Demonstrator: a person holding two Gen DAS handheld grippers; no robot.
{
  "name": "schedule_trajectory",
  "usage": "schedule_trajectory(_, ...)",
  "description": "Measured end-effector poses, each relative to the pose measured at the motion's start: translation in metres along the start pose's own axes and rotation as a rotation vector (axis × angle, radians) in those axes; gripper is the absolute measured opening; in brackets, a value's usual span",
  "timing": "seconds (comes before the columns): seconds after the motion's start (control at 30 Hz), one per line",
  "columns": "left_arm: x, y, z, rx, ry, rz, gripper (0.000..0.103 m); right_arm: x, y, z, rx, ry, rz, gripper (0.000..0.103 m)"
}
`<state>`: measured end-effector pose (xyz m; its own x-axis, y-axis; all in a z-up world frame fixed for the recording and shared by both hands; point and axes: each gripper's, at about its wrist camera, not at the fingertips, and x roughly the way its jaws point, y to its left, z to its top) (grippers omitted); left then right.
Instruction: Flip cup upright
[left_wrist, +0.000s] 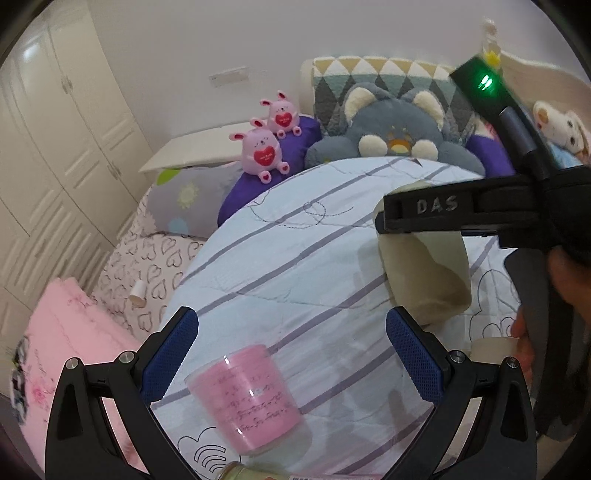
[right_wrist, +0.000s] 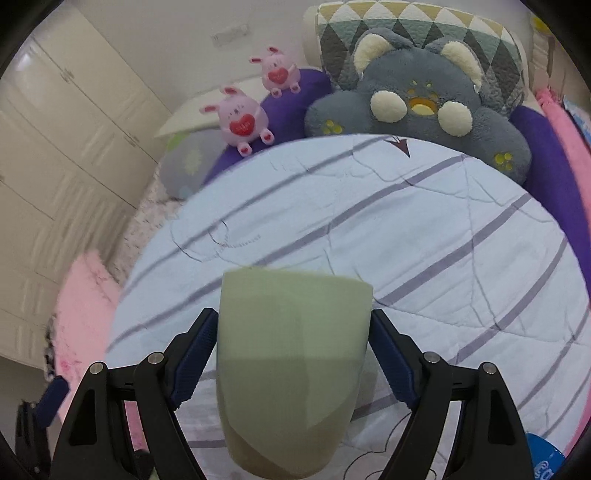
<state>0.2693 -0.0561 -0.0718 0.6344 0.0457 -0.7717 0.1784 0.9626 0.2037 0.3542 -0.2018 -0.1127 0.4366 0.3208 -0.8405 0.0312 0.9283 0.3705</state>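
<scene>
A pale green cup (right_wrist: 291, 362) sits between the fingers of my right gripper (right_wrist: 293, 354), which is shut on its sides and holds it above the striped quilt (right_wrist: 406, 229). The left wrist view shows the same cup (left_wrist: 424, 273) in the air, tilted, clamped by the black right gripper (left_wrist: 424, 216). My left gripper (left_wrist: 291, 354) is open and empty. A pink clear-walled cup (left_wrist: 247, 395) stands on the quilt (left_wrist: 295, 258) just below and between its blue pads (left_wrist: 170, 354).
A grey plush cat (right_wrist: 417, 110), two pink plush rabbits (right_wrist: 243, 118) and purple pillows (left_wrist: 258, 184) lie at the bed's far end. A white wardrobe (left_wrist: 55, 147) stands left. A pink blanket (left_wrist: 74, 350) lies at left. A jar top (left_wrist: 240, 470) shows at the bottom.
</scene>
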Motion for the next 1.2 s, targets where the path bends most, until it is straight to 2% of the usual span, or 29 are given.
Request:
schedule_trajectory(0.13,-0.004,-0.007,0.007,0.013,0.032,0.019,0.103,-0.016,-0.004,-0.006,0.000,-0.025,0.039,0.084)
schedule_trajectory(0.27,-0.010,-0.023,0.016,0.055,0.016,0.078,0.103,-0.041,-0.009,-0.018,-0.006,-0.063,0.066,0.084)
schedule_trajectory(0.37,-0.016,-0.042,0.022,0.085,0.019,0.069,0.103,-0.061,-0.014,-0.028,-0.017,-0.101,0.075,0.084)
schedule_trajectory(0.5,-0.027,-0.069,0.027,0.164,-0.019,0.124,0.103,-0.078,-0.025,-0.034,-0.013,-0.138,0.069,0.084)
schedule_trajectory(0.57,-0.027,-0.077,0.035,0.176,-0.017,0.114,0.103,-0.087,-0.034,-0.038,-0.001,-0.157,0.068,0.085)
schedule_trajectory(0.77,0.002,-0.080,0.055,0.144,0.086,0.109,0.103,-0.099,-0.070,-0.043,0.081,-0.204,0.037,0.085)
schedule_trajectory(0.9,0.020,-0.082,0.062,0.086,0.143,0.058,0.103,-0.094,-0.080,-0.044,0.091,-0.200,0.049,0.084)
schedule_trajectory(1.13,0.048,-0.102,0.072,0.110,0.212,0.078,0.103,-0.089,-0.092,-0.047,0.106,-0.211,0.016,0.085)
schedule_trajectory(1.2,0.051,-0.108,0.072,0.125,0.203,0.094,0.103,-0.087,-0.096,-0.047,0.111,-0.206,0.016,0.085)
